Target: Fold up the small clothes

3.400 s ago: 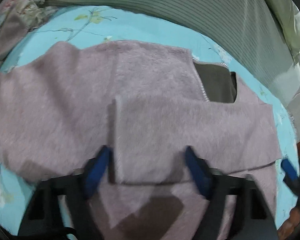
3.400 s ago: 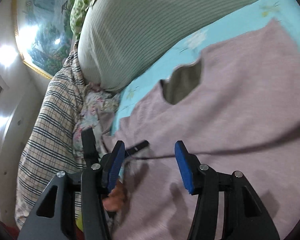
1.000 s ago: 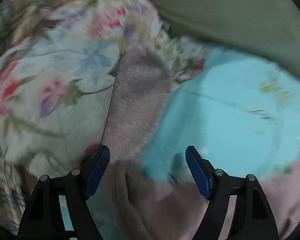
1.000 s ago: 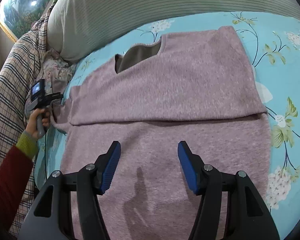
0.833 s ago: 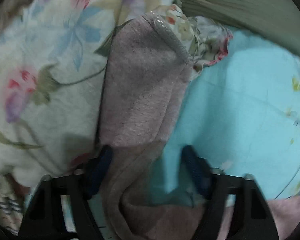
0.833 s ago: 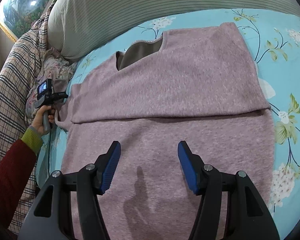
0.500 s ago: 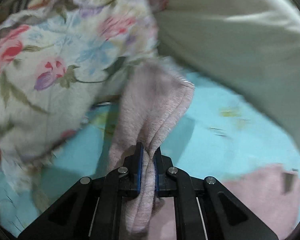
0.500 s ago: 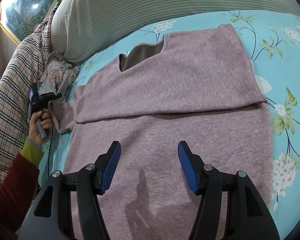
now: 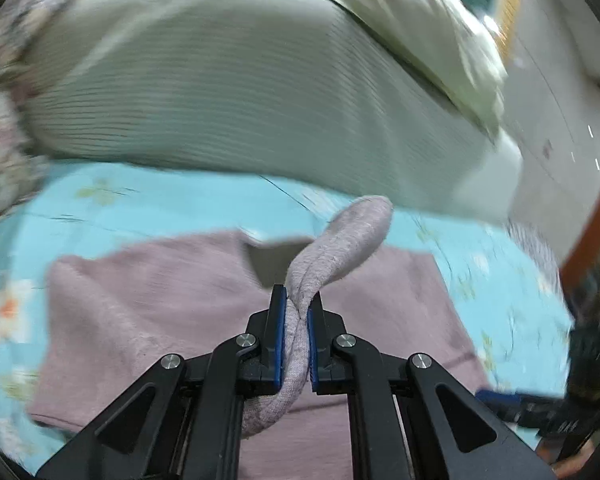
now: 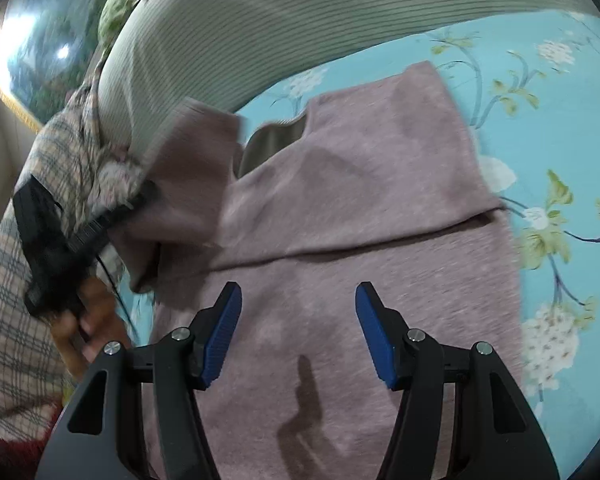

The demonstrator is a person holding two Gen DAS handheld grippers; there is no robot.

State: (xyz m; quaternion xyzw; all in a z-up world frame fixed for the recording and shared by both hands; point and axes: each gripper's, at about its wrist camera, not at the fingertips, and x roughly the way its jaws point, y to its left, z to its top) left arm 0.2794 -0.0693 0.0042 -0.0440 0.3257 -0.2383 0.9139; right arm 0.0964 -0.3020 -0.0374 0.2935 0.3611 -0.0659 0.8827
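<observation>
Left tool pinching the sweater's sleeve; right tool spread wide above the hem.

The left tool is clamped tight on the mauve sleeve, whose cuffed end curls up and forward past the blue pads, lifted clear of the bed. The sweater lies flat on the turquoise floral bedsheet, its other sleeve already folded across the chest, and its grey-lined neckline points toward the striped pillow. The right tool hovers over the lower part of the garment with its jaws far apart, gripping nothing. At the left of the right wrist view the person's hand holds the left tool's handle in front of a plaid quilt; that area is blurred.
</observation>
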